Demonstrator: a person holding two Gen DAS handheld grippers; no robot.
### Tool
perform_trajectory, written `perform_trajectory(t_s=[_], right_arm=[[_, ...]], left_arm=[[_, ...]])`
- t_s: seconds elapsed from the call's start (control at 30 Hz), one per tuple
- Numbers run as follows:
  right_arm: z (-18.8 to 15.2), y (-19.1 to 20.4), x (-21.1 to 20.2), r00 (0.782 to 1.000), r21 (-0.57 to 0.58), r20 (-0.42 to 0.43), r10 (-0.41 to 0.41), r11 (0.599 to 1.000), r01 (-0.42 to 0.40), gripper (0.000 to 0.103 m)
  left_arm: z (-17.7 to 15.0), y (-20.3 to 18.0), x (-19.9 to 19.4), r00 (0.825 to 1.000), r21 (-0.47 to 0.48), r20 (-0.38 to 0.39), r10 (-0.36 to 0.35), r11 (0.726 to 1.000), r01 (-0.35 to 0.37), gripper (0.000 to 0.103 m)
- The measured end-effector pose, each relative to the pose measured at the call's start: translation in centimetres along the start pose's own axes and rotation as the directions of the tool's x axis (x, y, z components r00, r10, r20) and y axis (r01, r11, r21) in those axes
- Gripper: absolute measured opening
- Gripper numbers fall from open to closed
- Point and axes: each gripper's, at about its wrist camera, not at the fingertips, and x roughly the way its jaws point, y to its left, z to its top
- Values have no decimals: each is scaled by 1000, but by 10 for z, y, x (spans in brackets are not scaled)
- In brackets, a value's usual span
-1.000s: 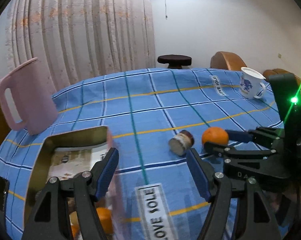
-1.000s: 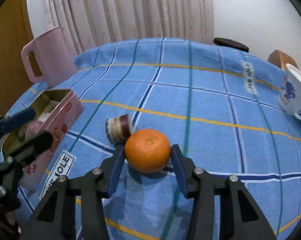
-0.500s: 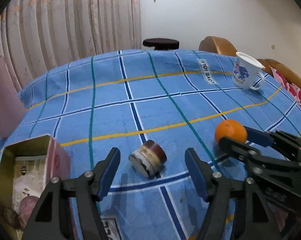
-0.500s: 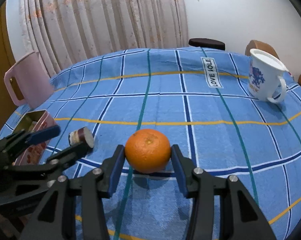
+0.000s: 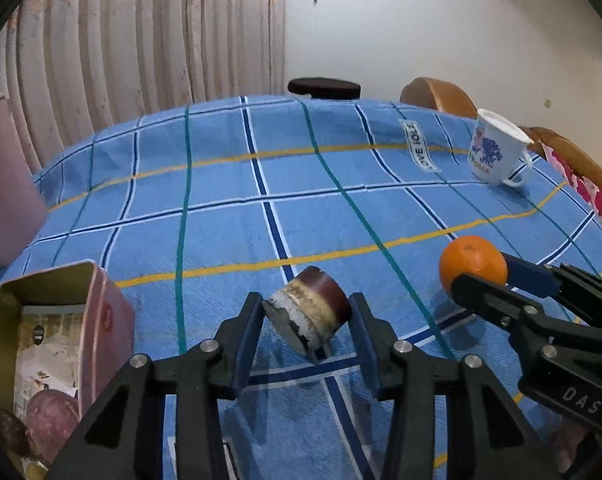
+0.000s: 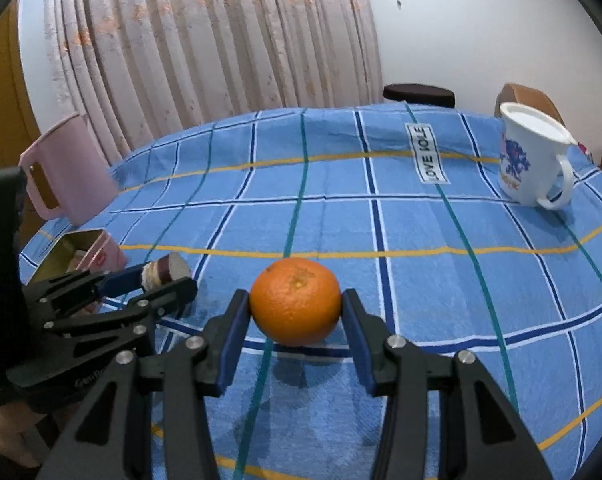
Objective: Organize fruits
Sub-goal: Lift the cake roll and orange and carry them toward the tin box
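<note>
My right gripper [image 6: 296, 310] is shut on an orange [image 6: 295, 301], held just above the blue checked tablecloth; the orange also shows in the left wrist view [image 5: 472, 265]. My left gripper [image 5: 307, 316] has closed its jaws on a small layered cake cylinder [image 5: 309, 314], brown on top and lying on its side; it also shows in the right wrist view [image 6: 166, 273]. A pink tin box [image 5: 101, 312] stands open at the left, with a purplish fruit [image 5: 51, 410] inside.
A pink pitcher [image 6: 67, 172] stands at the far left. A white mug with a blue print [image 6: 531, 160] stands at the far right. Wooden chair backs [image 5: 441, 94] rise beyond the table's far edge. The tin box [image 6: 95, 246] sits by the table's left edge.
My left gripper swung right, away from the tin box, came onto the cake cylinder and closed on it. My right gripper kept hold of the orange and turned right.
</note>
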Motion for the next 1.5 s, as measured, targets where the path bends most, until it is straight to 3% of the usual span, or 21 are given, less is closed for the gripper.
perform_trajectory(t_s=[0.5, 1.5], right_arm=[[-2, 9, -18, 994, -51, 103, 22, 999, -17, 50], [-11, 21, -49, 963, -118, 266, 44, 993, -13, 50]], left_arm=[[-2, 4, -30, 987, -27, 158, 27, 999, -23, 46], [-15, -5, -63, 944, -2, 320, 78, 997, -81, 46]])
